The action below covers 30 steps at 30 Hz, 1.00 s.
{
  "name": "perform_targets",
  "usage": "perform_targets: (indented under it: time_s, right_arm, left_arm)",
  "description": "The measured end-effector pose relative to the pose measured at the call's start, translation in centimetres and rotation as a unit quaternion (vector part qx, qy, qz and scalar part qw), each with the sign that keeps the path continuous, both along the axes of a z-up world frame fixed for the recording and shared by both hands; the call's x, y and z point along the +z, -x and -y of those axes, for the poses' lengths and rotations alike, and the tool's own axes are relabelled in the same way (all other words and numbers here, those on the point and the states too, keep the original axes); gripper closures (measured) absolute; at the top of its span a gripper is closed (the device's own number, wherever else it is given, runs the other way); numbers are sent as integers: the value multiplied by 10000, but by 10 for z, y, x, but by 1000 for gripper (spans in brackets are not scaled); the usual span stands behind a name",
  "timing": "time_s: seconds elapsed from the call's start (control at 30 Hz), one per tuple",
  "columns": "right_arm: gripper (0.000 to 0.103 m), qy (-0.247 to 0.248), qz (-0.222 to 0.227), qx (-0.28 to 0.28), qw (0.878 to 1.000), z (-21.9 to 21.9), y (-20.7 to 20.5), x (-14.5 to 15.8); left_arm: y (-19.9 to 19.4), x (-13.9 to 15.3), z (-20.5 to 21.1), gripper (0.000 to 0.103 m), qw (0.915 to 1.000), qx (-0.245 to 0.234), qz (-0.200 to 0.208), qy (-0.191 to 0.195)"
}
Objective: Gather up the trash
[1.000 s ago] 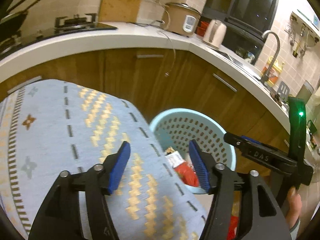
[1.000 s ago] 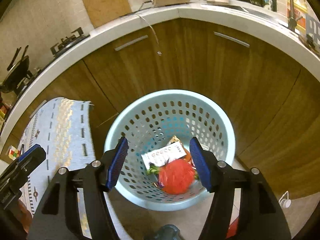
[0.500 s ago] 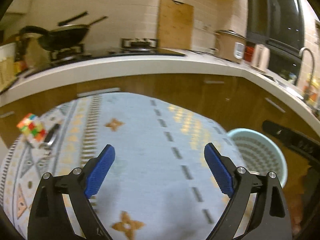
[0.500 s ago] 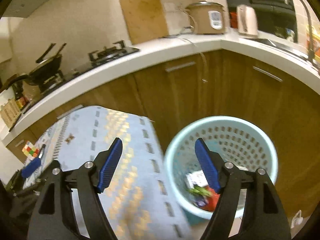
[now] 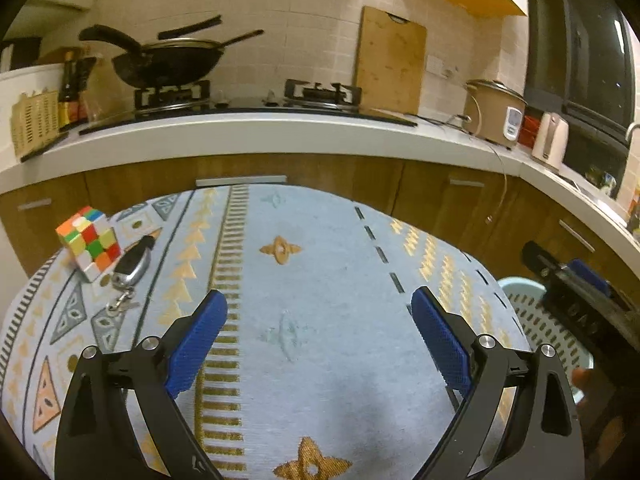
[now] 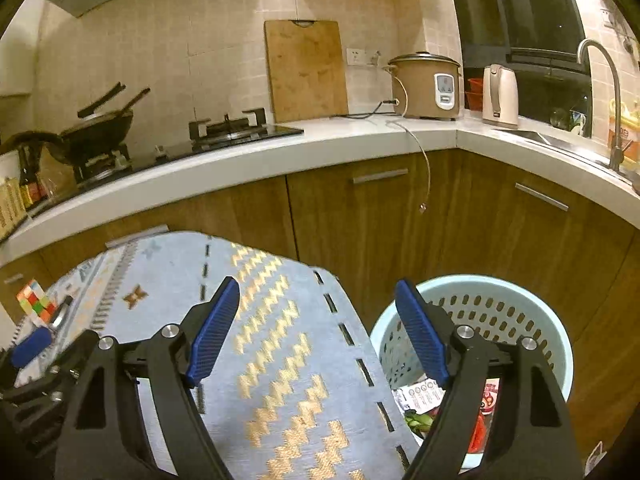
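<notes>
the left gripper [image 5: 318, 340] hung above the patterned cloth [image 5: 320, 280] with its jaws spread wide and nothing between them; the blue pads [image 5: 196, 340] touched neither the cloth nor any object. the stretch of cloth framed by its fingers was plain pale blue with a faint mark. at the far left of the cloth a rubik's cube [image 5: 90, 242] sat just beside a car key [image 5: 132, 266], the two nearly touching, both well apart from the left gripper's fingers.

the right gripper [image 6: 318, 330] was likewise released, its jaws wide and empty. its left pad [image 6: 212, 332] lay over the gold zigzag part of the cloth [image 6: 272, 344], and its right pad lay in front of the near rim of the pale blue perforated basket [image 6: 516, 312], without visibly touching either. the basket stood on the floor just beside the right edge of the cloth-covered surface, in front of the wooden cabinets [image 6: 360, 220].

the trash [image 6: 424, 394] lay in the bottom of the basket: a white printed wrapper, something green below it, and a red piece further right, partly hidden behind the right gripper's finger. how many pieces there were could not be told.

in the left wrist view the right gripper appeared as a dark shape [image 5: 580, 304] at the right edge, over the basket [image 5: 536, 328].
</notes>
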State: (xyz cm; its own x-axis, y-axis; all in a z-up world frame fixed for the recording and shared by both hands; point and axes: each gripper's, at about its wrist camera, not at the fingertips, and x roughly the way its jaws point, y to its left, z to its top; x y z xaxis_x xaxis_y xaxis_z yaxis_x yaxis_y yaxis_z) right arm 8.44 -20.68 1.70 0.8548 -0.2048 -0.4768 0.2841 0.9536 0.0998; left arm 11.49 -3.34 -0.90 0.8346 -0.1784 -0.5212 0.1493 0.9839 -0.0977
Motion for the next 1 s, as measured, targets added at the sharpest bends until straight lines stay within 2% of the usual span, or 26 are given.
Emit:
perform_targets:
  time_s: [0.13, 0.3, 1.0]
  right_arm:
    - [25, 51, 24, 7, 10000, -1, -1, 0]
    - [20, 59, 12, -16, 10000, -2, -1, -1]
    - [13, 5, -35, -29, 10000, 1, -1, -4]
  left_arm:
    - [-1, -4, 6, 12, 9999, 18, -61, -124]
    - [-1, -6, 5, 12, 9997, 151, -91, -150]
    - [-1, -6, 5, 12, 9993, 280, -122, -221]
